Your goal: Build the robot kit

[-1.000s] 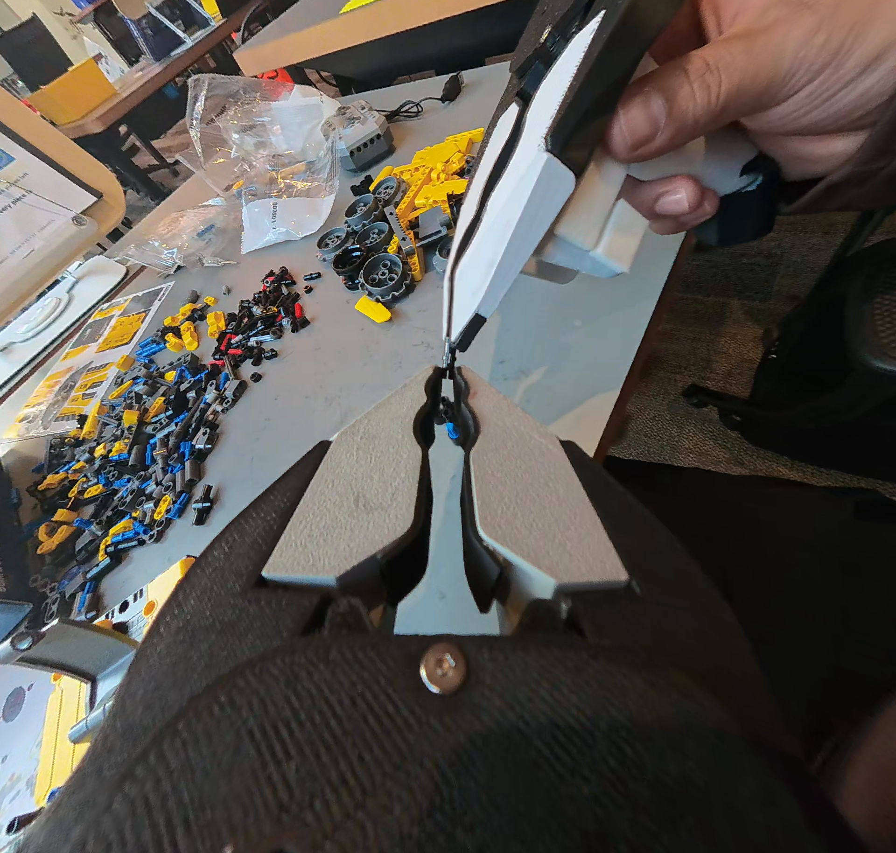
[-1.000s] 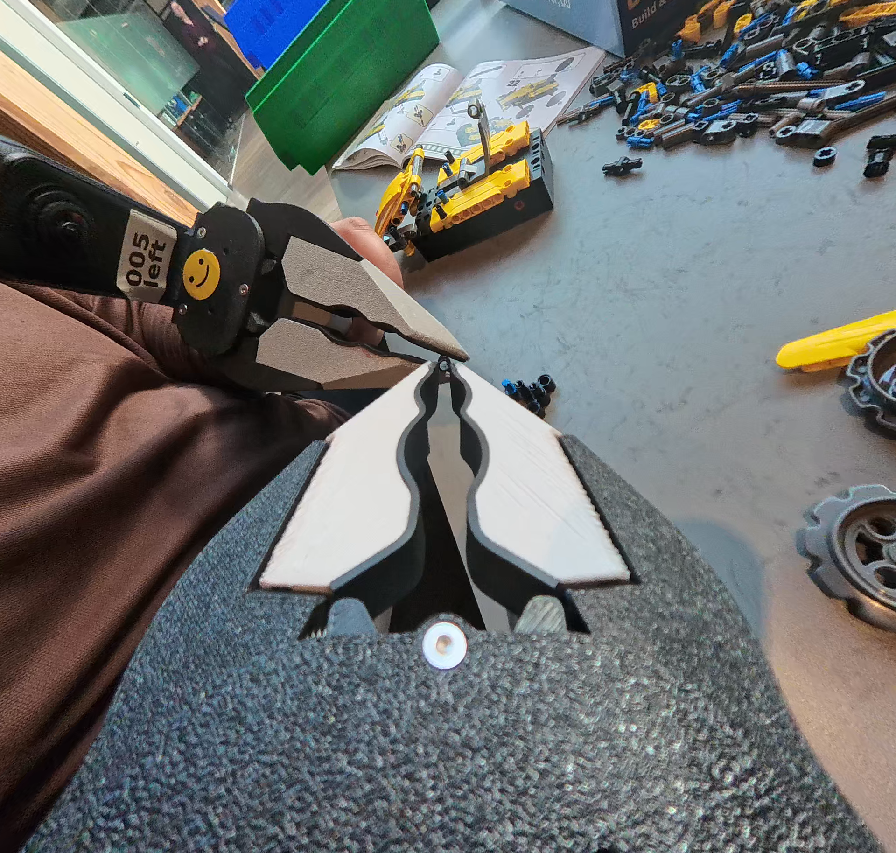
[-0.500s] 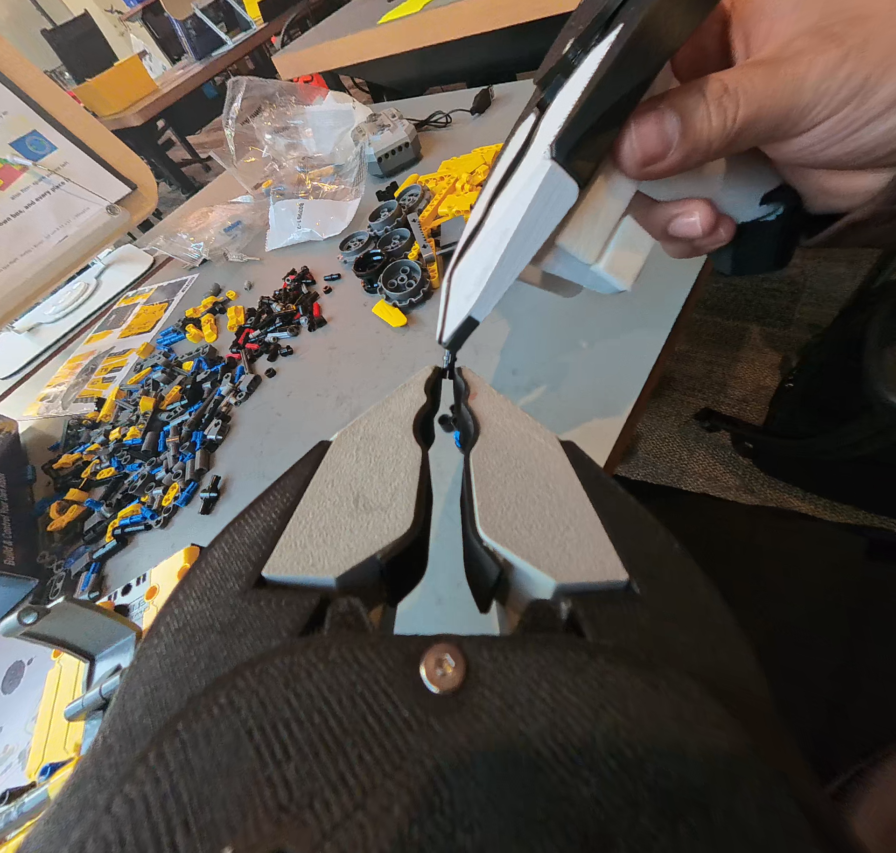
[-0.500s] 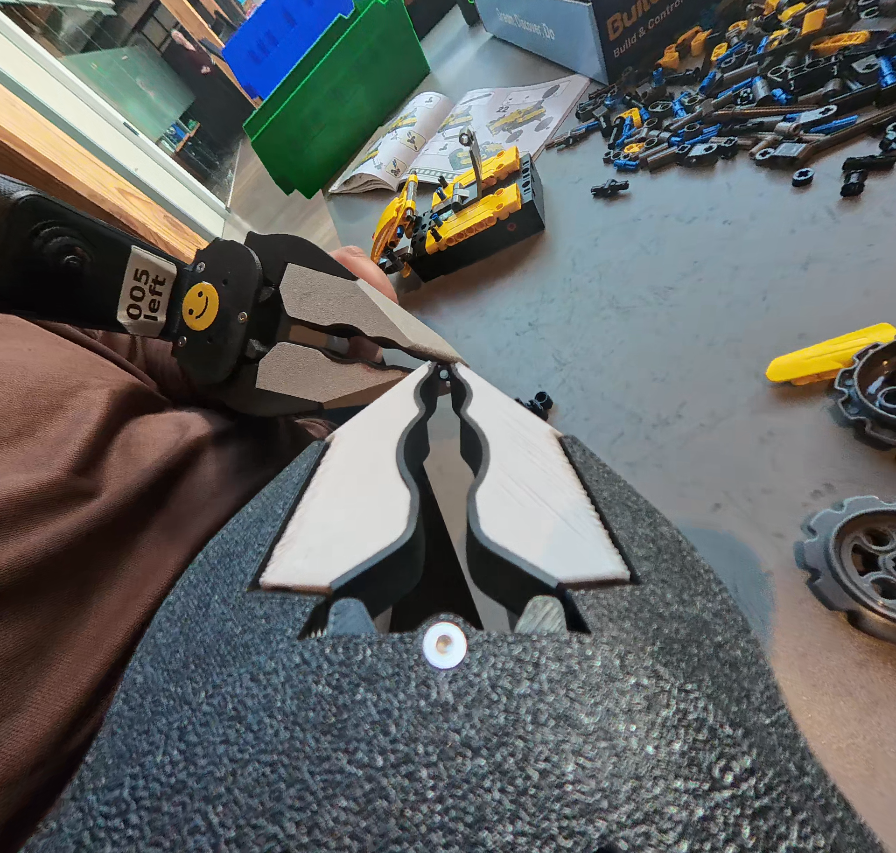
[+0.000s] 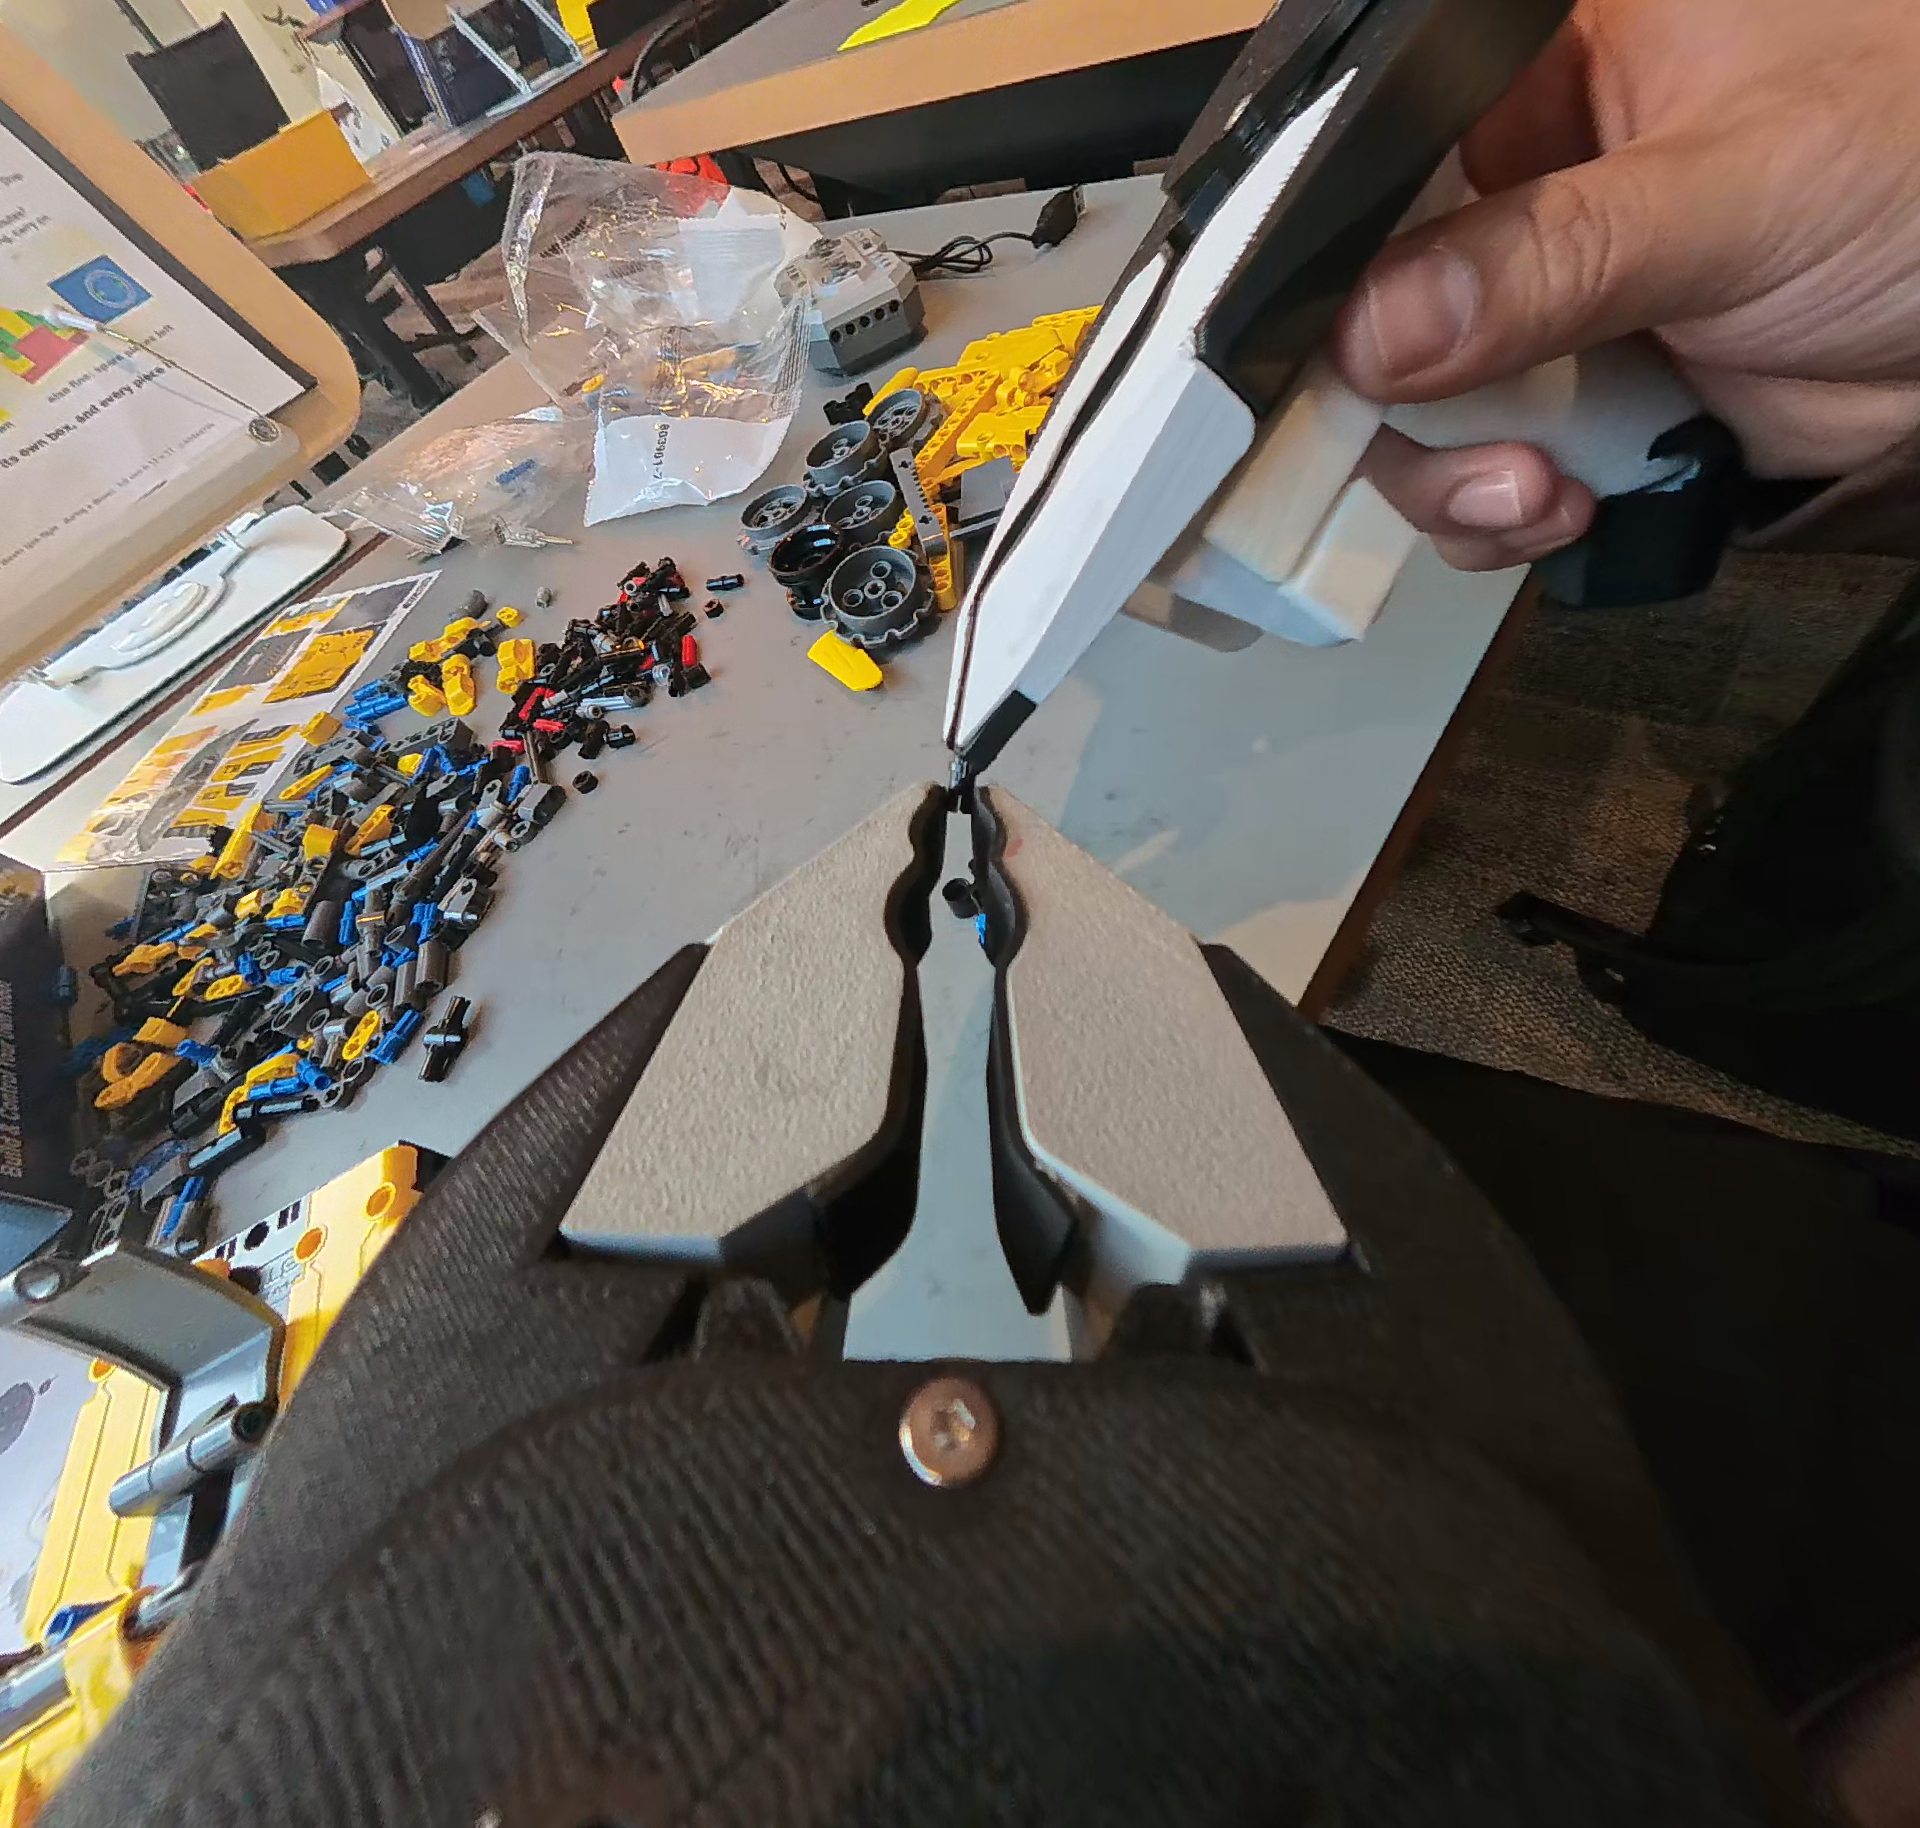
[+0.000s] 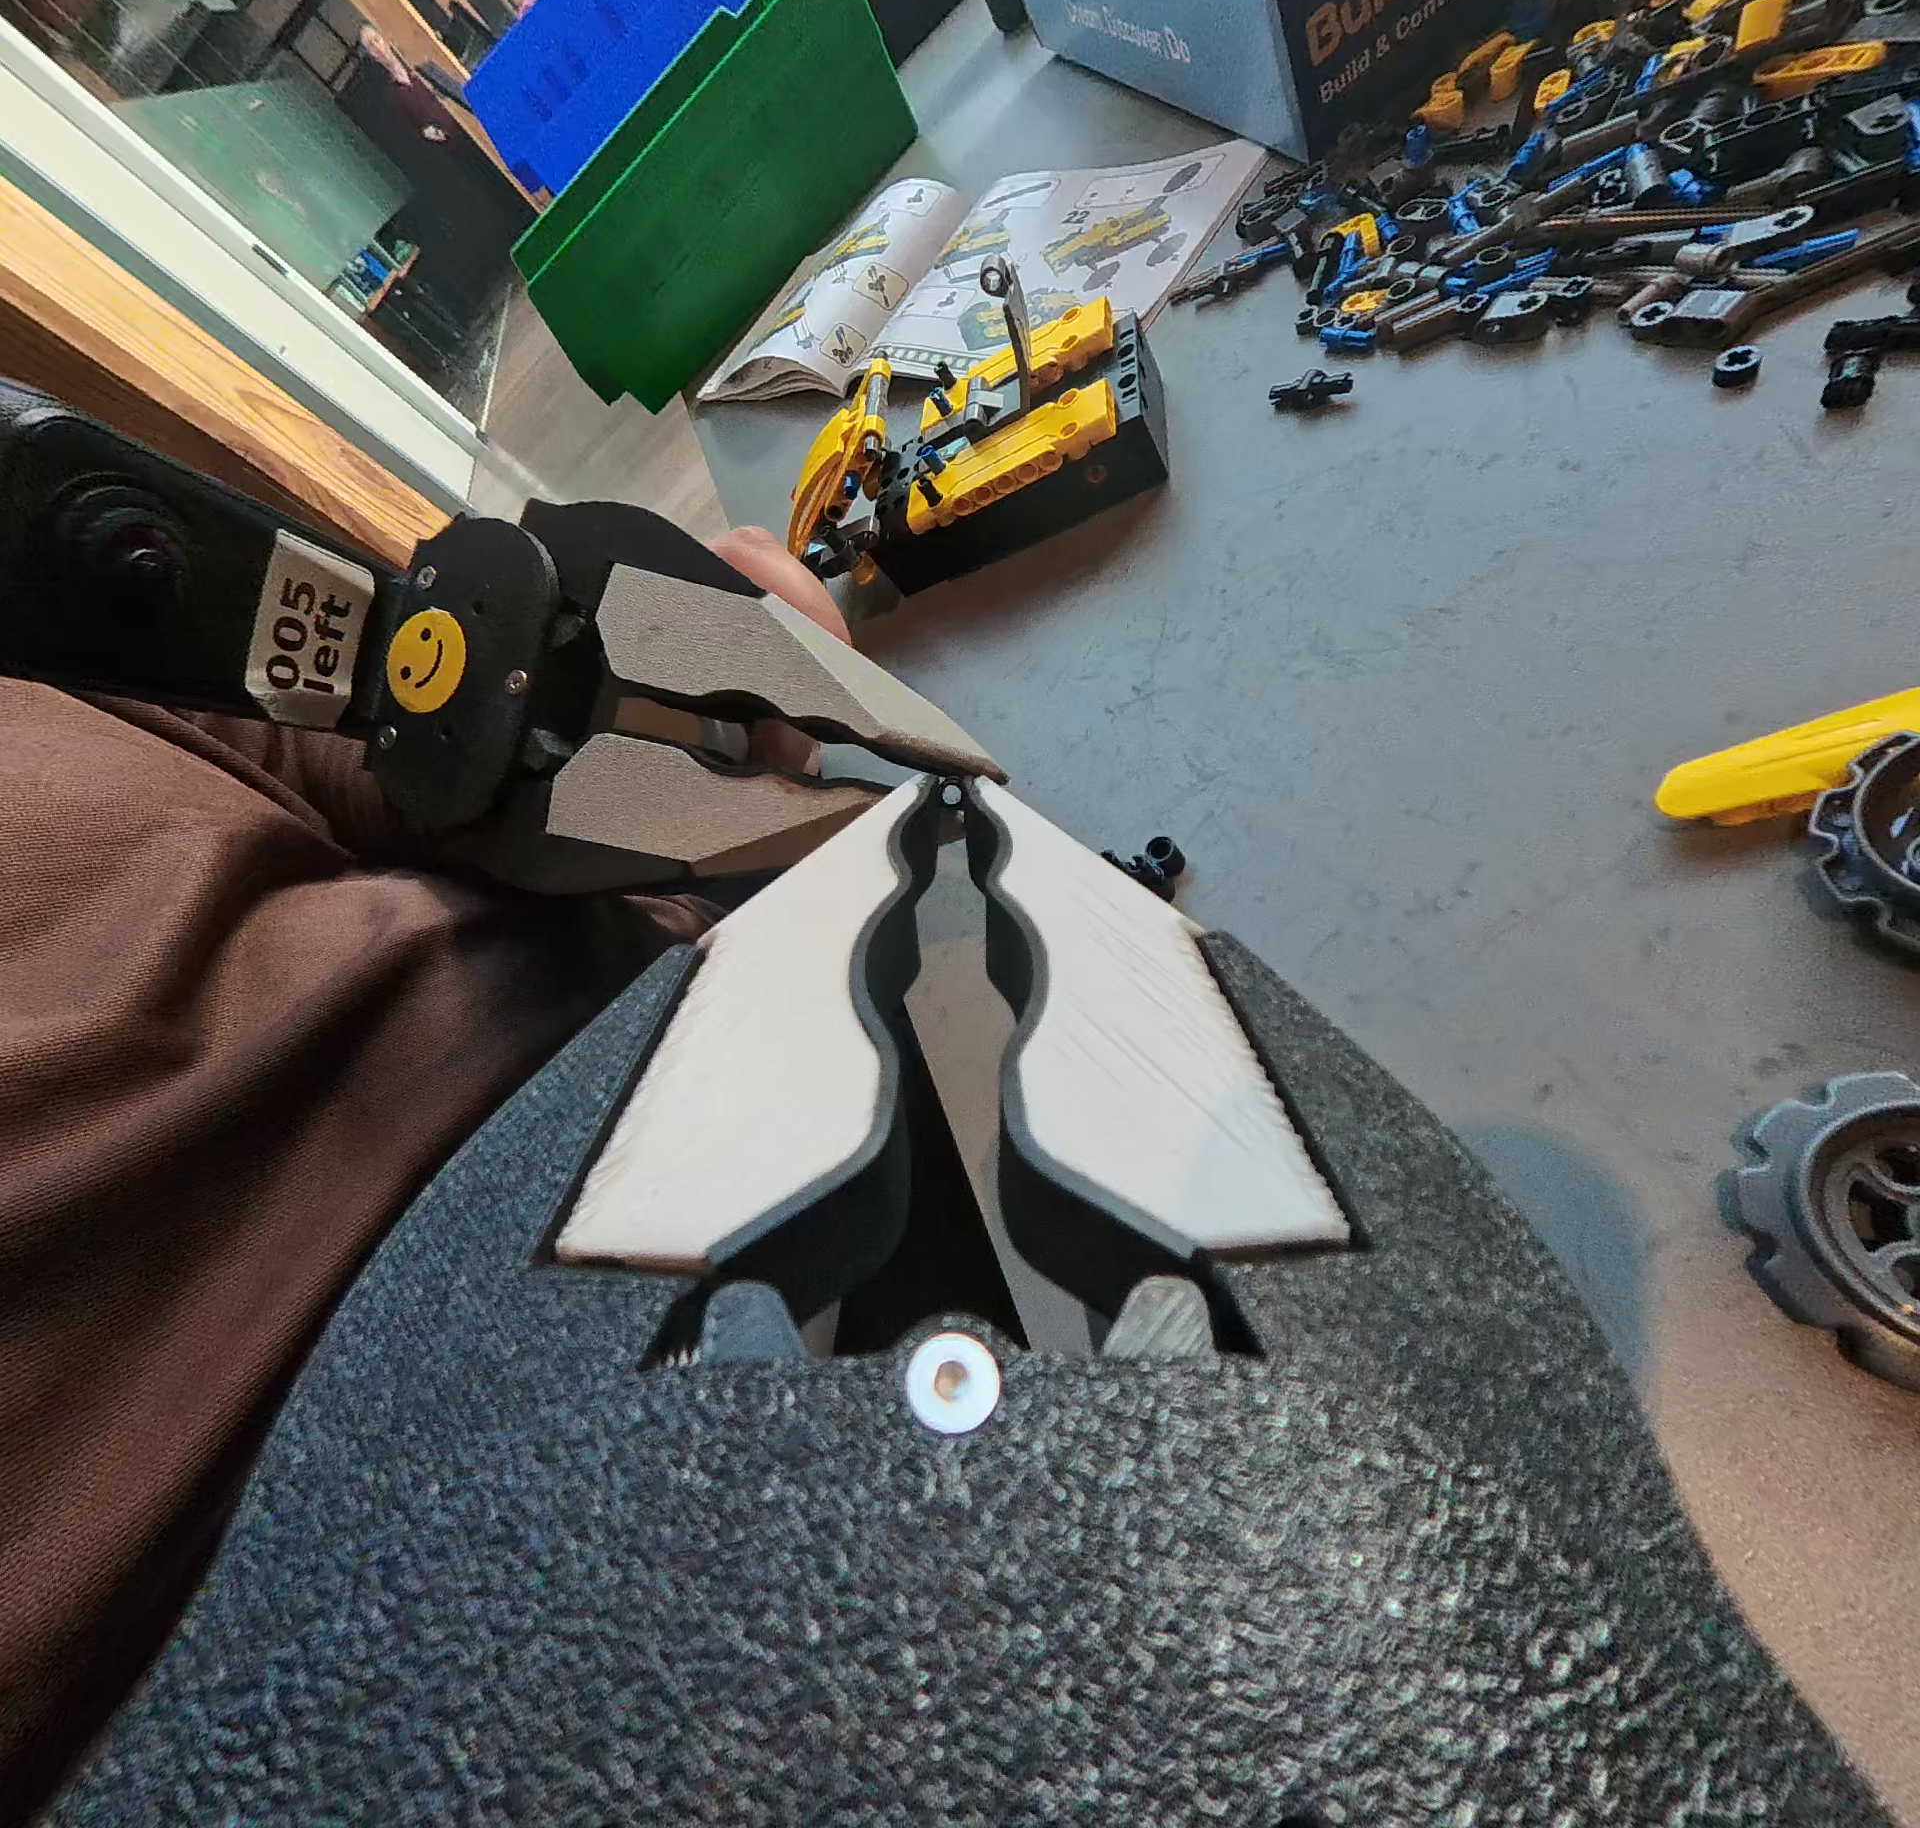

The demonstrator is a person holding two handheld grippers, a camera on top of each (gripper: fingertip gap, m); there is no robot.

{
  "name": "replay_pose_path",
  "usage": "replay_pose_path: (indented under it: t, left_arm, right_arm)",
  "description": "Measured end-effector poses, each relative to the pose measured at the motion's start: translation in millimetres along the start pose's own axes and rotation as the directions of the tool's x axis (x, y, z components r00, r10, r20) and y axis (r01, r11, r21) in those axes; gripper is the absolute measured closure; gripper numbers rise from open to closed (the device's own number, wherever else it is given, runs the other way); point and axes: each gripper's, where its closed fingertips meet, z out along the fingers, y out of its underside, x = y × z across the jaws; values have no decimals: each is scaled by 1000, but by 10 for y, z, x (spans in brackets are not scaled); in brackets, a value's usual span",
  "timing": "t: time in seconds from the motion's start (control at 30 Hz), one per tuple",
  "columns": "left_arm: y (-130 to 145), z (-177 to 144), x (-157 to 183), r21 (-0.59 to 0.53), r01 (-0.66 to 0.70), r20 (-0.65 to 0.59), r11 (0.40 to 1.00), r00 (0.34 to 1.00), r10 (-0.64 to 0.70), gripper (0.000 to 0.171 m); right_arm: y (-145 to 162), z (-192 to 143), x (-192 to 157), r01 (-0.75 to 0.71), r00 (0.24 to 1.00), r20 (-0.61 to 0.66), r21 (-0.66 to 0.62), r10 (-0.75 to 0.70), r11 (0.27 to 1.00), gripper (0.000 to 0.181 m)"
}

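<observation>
In the left wrist view my left gripper [image 5: 954, 799], with grey fingers, points at the grey table [image 5: 1195, 791]. Its tips are closed on a tiny black pin [image 5: 957, 772]. My right gripper [image 5: 975, 739], with white fingers, comes down from the upper right in a hand [image 5: 1714, 168]. Its tip pinches the same pin from above. In the right wrist view the right gripper [image 6: 951, 789] is shut on the pin [image 6: 951, 793], seen end-on. The left gripper [image 6: 987, 772] meets it from the left. Both hold the pin above the table's near edge.
A pile of loose black, blue and yellow parts [image 5: 312, 895], grey wheels [image 5: 852, 552], plastic bags [image 5: 655, 324] and a grey hub [image 5: 857, 303] lie beyond. A part-built yellow model [image 6: 987, 459], a booklet [image 6: 987, 230], a box [image 6: 1351, 33] and a green bin [image 6: 717, 168] are nearby. A few loose pins [image 6: 1153, 859] lie under the tips. The grey hub [image 5: 857, 303] is about equally far from each gripper, around 35 cm.
Both grippers stay tip to tip on the pin. They have drifted together a little, so the table's parts sit lower and further right in the left wrist view.
</observation>
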Motion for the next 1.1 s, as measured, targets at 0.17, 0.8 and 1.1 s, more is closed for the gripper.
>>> replay_pose_path:
  t: [0.17,0.8,1.1]
  left_arm:
    - [-6,2,-5,6,4,6,1000,1000,-4,170]
    - [17,6,-13,-2,-26,34,1000,999,26,170]
    - [47,18,-21,-21,-34,51,999,998,35,170]
  right_arm:
    - [-1,-7,4,-3,1000,-2,3,3,1000,180]
    - [10,14,20,-19,1000,-2,4,19,1000,180]
    - [22,44,34,-35,999,-1,6,35,999,180]
